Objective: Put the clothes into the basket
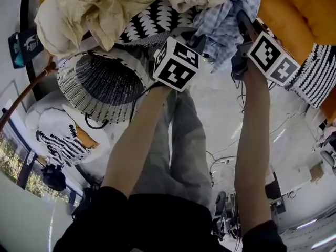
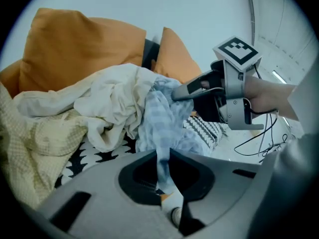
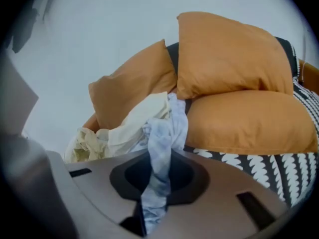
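A light blue checked garment (image 1: 226,20) lies at the edge of a heap of clothes on a sofa. My left gripper (image 1: 199,42) is shut on a fold of it; in the left gripper view the cloth (image 2: 162,113) runs down between the jaws (image 2: 163,183). My right gripper (image 1: 241,19) is shut on another part of the same garment (image 3: 164,133), pinched between its jaws (image 3: 154,203). The right gripper (image 2: 185,91) also shows in the left gripper view, its tip at the blue cloth. The woven black-and-white basket (image 1: 65,85) stands on the floor left of my left arm, with nothing visible in it.
Cream and white clothes (image 1: 94,9) are piled beside the blue garment, with a white piece (image 2: 114,93) touching it. Orange cushions (image 3: 234,54) lean at the sofa's back over a black-and-white patterned cover (image 3: 259,168). More cloth (image 1: 58,135) and cables (image 1: 247,125) lie on the floor.
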{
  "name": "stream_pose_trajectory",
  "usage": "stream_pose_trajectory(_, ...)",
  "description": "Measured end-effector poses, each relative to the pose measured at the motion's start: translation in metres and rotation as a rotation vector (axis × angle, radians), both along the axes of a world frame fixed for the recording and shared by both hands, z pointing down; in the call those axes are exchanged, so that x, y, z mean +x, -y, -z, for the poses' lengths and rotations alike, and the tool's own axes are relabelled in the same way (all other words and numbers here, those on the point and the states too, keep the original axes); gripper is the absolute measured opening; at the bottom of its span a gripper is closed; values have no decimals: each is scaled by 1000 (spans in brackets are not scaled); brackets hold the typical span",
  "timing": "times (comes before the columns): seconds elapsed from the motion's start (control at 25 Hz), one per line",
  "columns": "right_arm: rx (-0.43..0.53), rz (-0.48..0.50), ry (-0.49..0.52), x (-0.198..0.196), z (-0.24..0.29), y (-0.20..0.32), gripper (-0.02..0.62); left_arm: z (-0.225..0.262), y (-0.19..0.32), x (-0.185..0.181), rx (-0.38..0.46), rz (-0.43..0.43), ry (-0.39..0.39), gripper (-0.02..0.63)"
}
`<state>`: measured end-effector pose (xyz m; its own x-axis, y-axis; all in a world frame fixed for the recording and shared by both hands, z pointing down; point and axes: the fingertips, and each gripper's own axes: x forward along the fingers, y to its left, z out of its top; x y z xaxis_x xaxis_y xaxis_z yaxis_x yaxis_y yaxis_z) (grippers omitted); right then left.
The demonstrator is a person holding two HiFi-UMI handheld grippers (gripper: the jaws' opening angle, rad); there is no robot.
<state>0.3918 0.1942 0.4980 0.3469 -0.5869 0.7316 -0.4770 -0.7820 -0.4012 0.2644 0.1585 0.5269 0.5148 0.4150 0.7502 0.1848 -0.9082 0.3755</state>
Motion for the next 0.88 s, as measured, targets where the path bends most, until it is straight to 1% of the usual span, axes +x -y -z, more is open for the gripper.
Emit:
stream_pose_trajectory(0.12, 46, 4, -51, -18, 33, -1, 58, 23, 8, -13, -5, 40, -40, 34)
stream_pose_trajectory(0.24, 82, 37, -113, -35, 68, 4, 57, 46, 17, -31, -7, 104, -74, 34)
stream_pose_trajectory(0.4, 145, 121, -228, -55, 128, 22, 57, 81, 32, -58, 18, 184, -128, 34)
stream_pose_trajectory(0.52, 207, 195, -281, -78, 171, 41, 57, 110, 48, -87, 47, 258, -161, 34)
stream_pose_trajectory(0.6, 243, 265, -306, -100, 194, 56, 57, 130, 60, -108, 76, 328, -192, 34)
stream_pose_trajectory(0.72, 311, 380, -317, -135, 218, 87, 57, 155, 83, -142, 122, 465, -235, 34)
stream_pose_trajectory(0.88, 387, 496, -280, -196, 236, 128, 57, 175, 115, -209, 167, 627, -230, 34)
